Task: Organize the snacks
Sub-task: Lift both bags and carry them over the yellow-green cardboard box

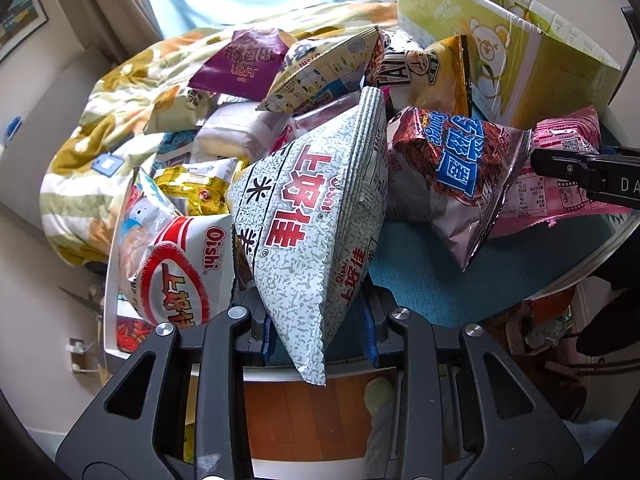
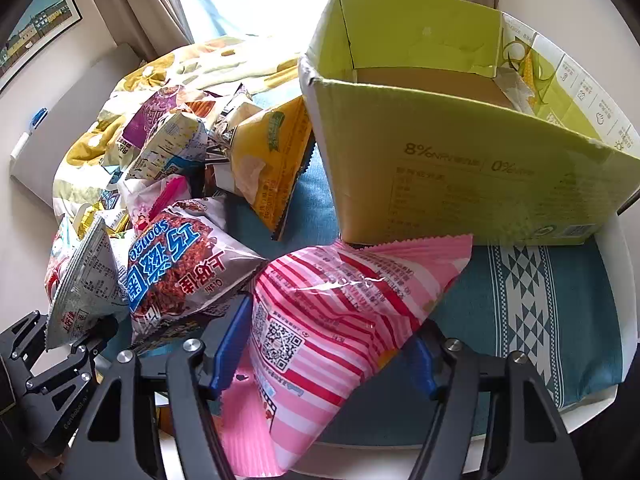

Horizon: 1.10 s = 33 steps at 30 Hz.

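A grey-speckled white snack bag (image 1: 304, 216) stands on end between the fingers of my left gripper (image 1: 314, 304), which is shut on its lower corner; the same bag (image 2: 80, 280) shows at the left of the right wrist view. A pink-striped snack bag (image 2: 332, 320) lies between the blue pads of my right gripper (image 2: 334, 322), and both pads press its sides. This bag sits on the teal cloth just in front of an open green cardboard box (image 2: 460, 184), whose brown bottom shows bare. In the left wrist view the right gripper (image 1: 560, 164) reaches in from the right.
Several more snack bags are heaped on the table, among them a brown bag with a blue label (image 2: 180, 272), a yellow bag (image 2: 272, 160) and a red-and-white bag (image 1: 176, 280). A flowered blanket (image 1: 100, 120) lies behind. The teal patterned cloth (image 2: 540, 320) covers the white table.
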{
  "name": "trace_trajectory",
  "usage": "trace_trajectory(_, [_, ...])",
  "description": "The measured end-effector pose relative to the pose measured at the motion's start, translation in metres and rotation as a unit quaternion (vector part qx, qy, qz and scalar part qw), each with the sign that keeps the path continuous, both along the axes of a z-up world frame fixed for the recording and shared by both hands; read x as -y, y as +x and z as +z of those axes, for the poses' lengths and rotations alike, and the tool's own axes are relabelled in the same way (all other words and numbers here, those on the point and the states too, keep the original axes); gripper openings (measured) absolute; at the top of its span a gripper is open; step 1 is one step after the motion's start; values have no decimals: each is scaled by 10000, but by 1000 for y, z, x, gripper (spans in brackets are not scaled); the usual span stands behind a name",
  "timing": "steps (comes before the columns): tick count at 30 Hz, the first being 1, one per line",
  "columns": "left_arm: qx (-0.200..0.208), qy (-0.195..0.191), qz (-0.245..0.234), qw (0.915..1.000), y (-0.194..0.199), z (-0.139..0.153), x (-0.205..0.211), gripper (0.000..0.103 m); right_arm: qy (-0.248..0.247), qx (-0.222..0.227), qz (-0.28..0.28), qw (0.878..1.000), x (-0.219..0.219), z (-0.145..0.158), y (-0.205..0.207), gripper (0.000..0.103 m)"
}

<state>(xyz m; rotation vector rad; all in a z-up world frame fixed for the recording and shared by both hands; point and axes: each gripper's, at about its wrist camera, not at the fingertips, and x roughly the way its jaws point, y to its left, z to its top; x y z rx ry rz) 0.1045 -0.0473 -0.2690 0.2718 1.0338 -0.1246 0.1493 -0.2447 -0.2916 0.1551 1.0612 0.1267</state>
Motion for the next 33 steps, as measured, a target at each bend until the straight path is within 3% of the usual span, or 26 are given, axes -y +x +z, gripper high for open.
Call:
trace_trajectory(12, [391,-251,-163,9988,-26,46,0,29,-47,270,-286,9992,1,32,-25,63])
trace_trajectory(20, [858,-459,-406,9944,-31,95,8,29,-42,638,-514,9966,9,77,-51,63])
trace_trajectory(27, [1335,-540,-770,9866,-9,140,25,29,-28,1050,-853,9908,21,124,-58,63])
trace_trajectory(33, [1619,-604,-964,9802,33,170,62,29,55,1273,-867,9880,46,157,-36,63])
